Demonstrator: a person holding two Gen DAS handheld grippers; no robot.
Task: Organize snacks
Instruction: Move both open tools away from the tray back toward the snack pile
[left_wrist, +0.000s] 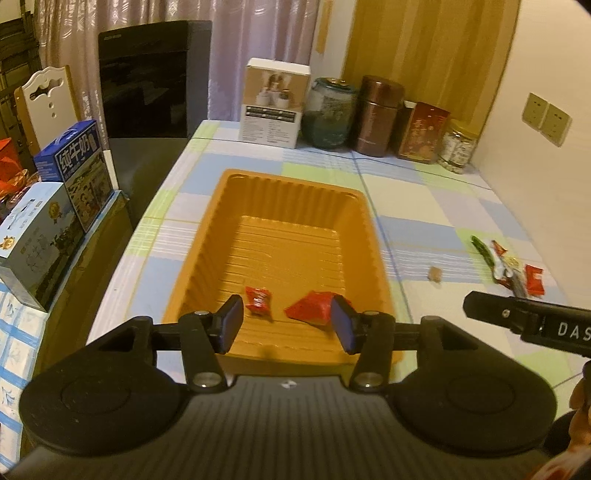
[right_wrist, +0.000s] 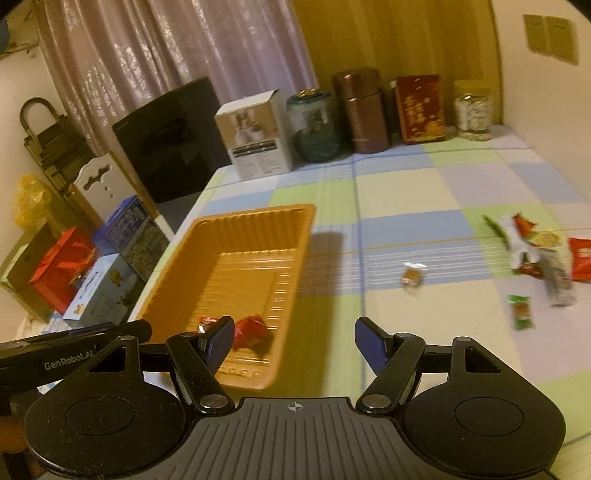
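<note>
An orange plastic tray (left_wrist: 288, 236) lies on the checked tablecloth and holds two red snack packets, a small one (left_wrist: 258, 297) and a larger one (left_wrist: 310, 306). My left gripper (left_wrist: 288, 325) hovers over the tray's near end, open, with nothing pressed between its blue pads. In the right wrist view the tray (right_wrist: 251, 266) is at the left and my right gripper (right_wrist: 297, 341) stands open and empty just right of it. Loose snacks lie to the right: a pile of wrappers (right_wrist: 535, 251), a green packet (right_wrist: 521, 312) and a small brown candy (right_wrist: 412, 277).
Along the table's back stand a white box (left_wrist: 273, 103), a teal jar (left_wrist: 328, 114), a brown canister (left_wrist: 378, 114), a red tin (left_wrist: 424, 133) and a clear jar (left_wrist: 458, 147). A black appliance (left_wrist: 155, 77) and blue cartons (left_wrist: 77, 166) are off the left edge.
</note>
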